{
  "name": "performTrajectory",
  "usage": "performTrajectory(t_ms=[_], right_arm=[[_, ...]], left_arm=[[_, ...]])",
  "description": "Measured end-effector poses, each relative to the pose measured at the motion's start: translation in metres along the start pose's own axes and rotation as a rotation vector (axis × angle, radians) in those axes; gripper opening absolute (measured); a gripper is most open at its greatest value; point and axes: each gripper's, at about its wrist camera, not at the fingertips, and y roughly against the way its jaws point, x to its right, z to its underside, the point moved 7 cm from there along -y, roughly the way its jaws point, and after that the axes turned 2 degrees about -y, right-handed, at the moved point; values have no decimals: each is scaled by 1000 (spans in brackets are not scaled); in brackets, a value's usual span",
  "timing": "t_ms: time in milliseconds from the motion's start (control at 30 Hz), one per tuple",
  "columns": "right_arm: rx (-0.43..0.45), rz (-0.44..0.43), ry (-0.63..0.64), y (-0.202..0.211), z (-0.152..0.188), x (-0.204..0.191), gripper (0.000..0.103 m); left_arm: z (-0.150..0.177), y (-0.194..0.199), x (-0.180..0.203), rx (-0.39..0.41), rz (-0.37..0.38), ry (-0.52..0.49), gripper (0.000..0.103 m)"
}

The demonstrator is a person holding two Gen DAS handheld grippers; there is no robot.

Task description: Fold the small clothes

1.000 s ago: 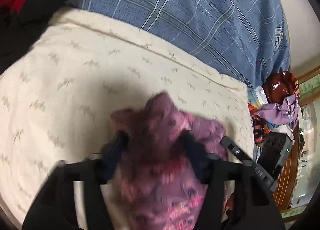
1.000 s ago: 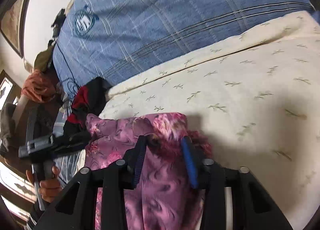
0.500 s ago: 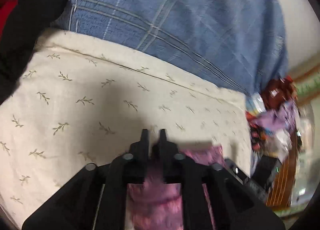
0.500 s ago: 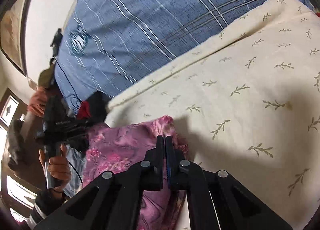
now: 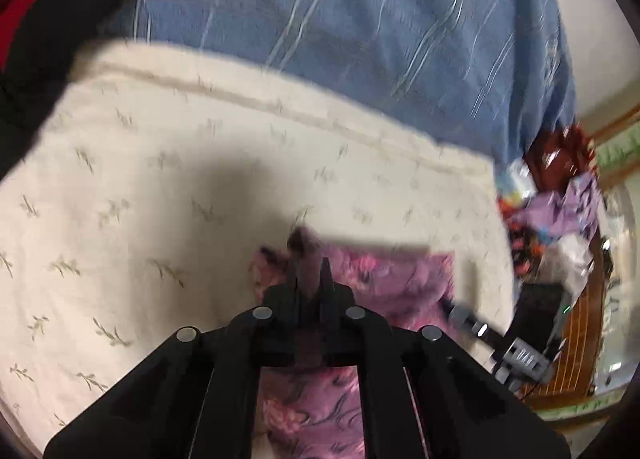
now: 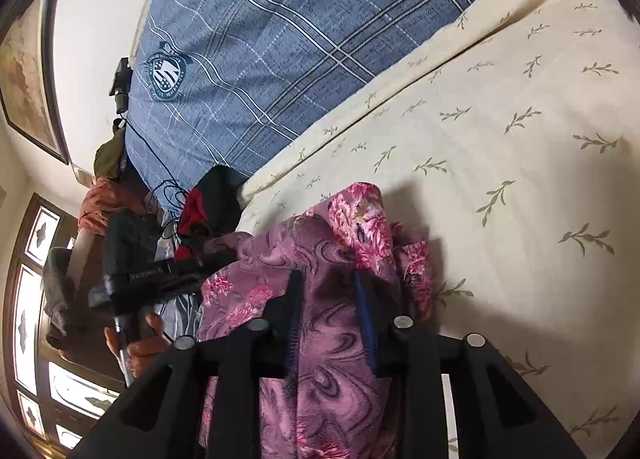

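A purple floral garment (image 5: 384, 279) (image 6: 340, 359) lies bunched on the cream leaf-print sheet (image 5: 140, 179) (image 6: 500, 139). My left gripper (image 5: 309, 271) is shut, with a fold of the garment pinched between its tips and poking out past them. In the right wrist view that left gripper (image 6: 144, 275) shows at the garment's left edge, held by a hand (image 6: 136, 343). My right gripper (image 6: 330, 295) has its jaws opening; the cloth runs loosely between the parted fingers (image 6: 364, 303). The right gripper's body (image 5: 500, 343) shows blurred at the right of the left wrist view.
A blue plaid quilt (image 5: 360, 39) (image 6: 300, 39) covers the far side of the bed. A black-and-red garment (image 5: 36, 31) (image 6: 204, 211) lies at the sheet's corner. More clothes (image 5: 560, 211) are piled off the bed's edge. Dark wooden panelled glass (image 6: 32, 299) stands at the left.
The left jaws, wide around the cloth a second ago, have closed and now pinch a fold. The right jaws closed half a second ago and have parted again.
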Motion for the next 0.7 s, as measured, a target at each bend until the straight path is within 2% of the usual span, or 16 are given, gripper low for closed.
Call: performTrajectory(t_ms=[100,200,333,367,400,433,467,500,533,633,667,700], right_arm=[[-15,-41,-24,2,0,-3,41],[-24,-50,-34,0,3,-2,45],[-5,2,29,0,5,-8,45],[2,-2,15,2,4,-9,47],[11,-4,9,5,4,-9,47],[31,7,15,11,5,-9,47],[51,14,26,16,5,-9,48],[68,25,33,22,6,-8,49],[84,39,30,27,7,-5,52],[87,59,7,29,12,3,56],[71,72,4,24,13,5,56],[54,72,17,18,15,4,56]], left_arm=[[-15,7,5,44,-19,-24,2],[-16,0,0,22,-32,-22,2],[-8,5,-7,16,59,28,4],[-5,10,-8,20,91,40,11],[-2,14,-9,25,107,44,28],[0,17,-9,31,115,41,41],[3,20,-8,39,114,34,65],[6,20,-7,47,99,20,74],[8,19,-5,50,86,2,74],[19,-2,3,-12,76,-29,74],[22,-9,4,-25,55,-28,67],[26,-19,5,-39,24,-43,26]])
